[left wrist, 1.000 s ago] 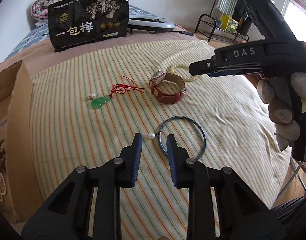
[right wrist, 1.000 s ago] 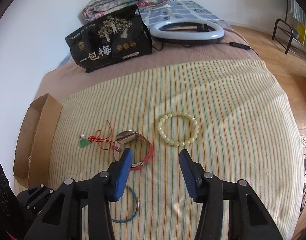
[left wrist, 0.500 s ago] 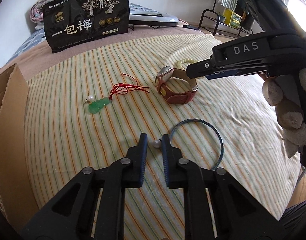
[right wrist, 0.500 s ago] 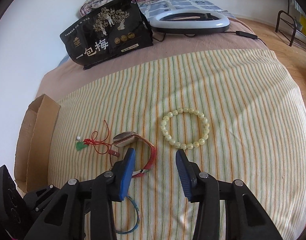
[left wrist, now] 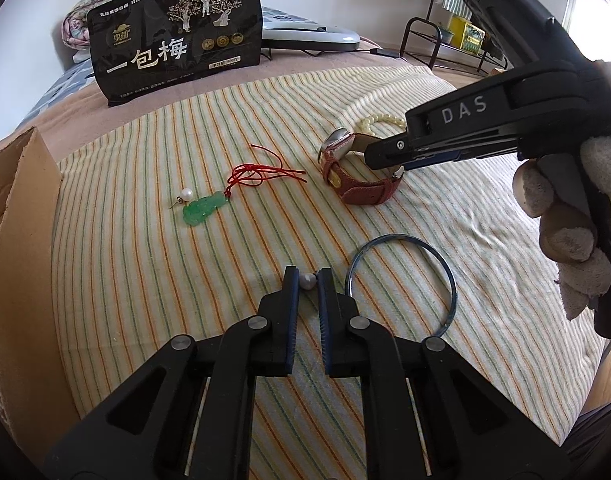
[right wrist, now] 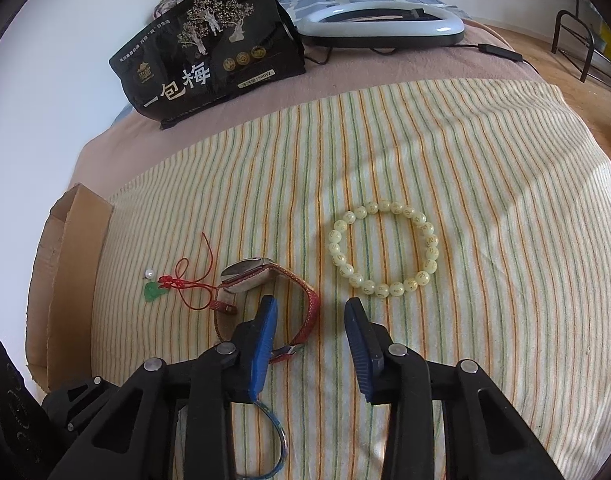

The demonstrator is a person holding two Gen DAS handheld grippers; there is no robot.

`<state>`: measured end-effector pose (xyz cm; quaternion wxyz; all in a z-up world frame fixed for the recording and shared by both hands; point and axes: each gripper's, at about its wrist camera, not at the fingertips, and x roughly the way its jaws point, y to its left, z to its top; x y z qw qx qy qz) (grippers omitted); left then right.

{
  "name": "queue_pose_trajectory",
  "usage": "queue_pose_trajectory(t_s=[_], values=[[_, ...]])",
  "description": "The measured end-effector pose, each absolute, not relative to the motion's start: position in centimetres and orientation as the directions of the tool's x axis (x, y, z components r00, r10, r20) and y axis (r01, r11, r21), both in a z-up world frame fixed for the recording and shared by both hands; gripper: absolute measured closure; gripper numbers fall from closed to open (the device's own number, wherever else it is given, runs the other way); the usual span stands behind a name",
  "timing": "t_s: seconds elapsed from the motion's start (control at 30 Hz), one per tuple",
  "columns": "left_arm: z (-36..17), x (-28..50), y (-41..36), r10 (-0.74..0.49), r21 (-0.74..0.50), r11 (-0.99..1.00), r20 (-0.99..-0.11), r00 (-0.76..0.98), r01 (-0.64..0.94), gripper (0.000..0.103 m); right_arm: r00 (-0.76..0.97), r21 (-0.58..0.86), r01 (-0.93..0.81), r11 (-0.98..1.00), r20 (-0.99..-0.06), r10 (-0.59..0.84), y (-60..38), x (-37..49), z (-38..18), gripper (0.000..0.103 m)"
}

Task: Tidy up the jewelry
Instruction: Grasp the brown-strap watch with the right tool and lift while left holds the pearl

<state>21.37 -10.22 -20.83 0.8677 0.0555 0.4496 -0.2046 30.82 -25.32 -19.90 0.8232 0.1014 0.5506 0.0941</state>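
Left gripper fingers grasping one pearl, right gripper fingers released, two bracelets

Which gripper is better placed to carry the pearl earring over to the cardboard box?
Left. The left gripper is closed around the pearl earring, and the cardboard box sits on its side. The right gripper is open and empty above the watch.

I note:
cloth: cream, orange and green stripes
watch: red-brown strap
pendant: green, red cord
bangle: blue
beads: pale yellow
bag: black, white lettering
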Motion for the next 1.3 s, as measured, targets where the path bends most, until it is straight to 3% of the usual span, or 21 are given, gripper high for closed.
queue_pose_trajectory(t_s=[0.1, 0.3, 1.3], values=[[-20.8, 21.4, -10.0, -0.303, -0.088, 0.912, -0.802, 0.514, 0.4, 0.095, 0.371, 0.253, -0.039, 0.967, -0.895, 0.249, -25.1, 31.1, -20.1, 0.074], [-20.4, 21.2, -9.6, -0.295, -0.086, 0.918, -0.801, 0.521, 0.388, 0.096, 0.374, 0.267, -0.027, 0.963, -0.891, 0.257, -25.3, 31.0, -20.1, 0.095], [-12.2, 17.3, -3.6, -0.301, -0.102, 0.939, -0.704, 0.643, 0.327, 0.096, 0.537, 0.243, -0.075, 0.967, -0.807, 0.244, -22.6, 26.0, -11.0, 0.098]])
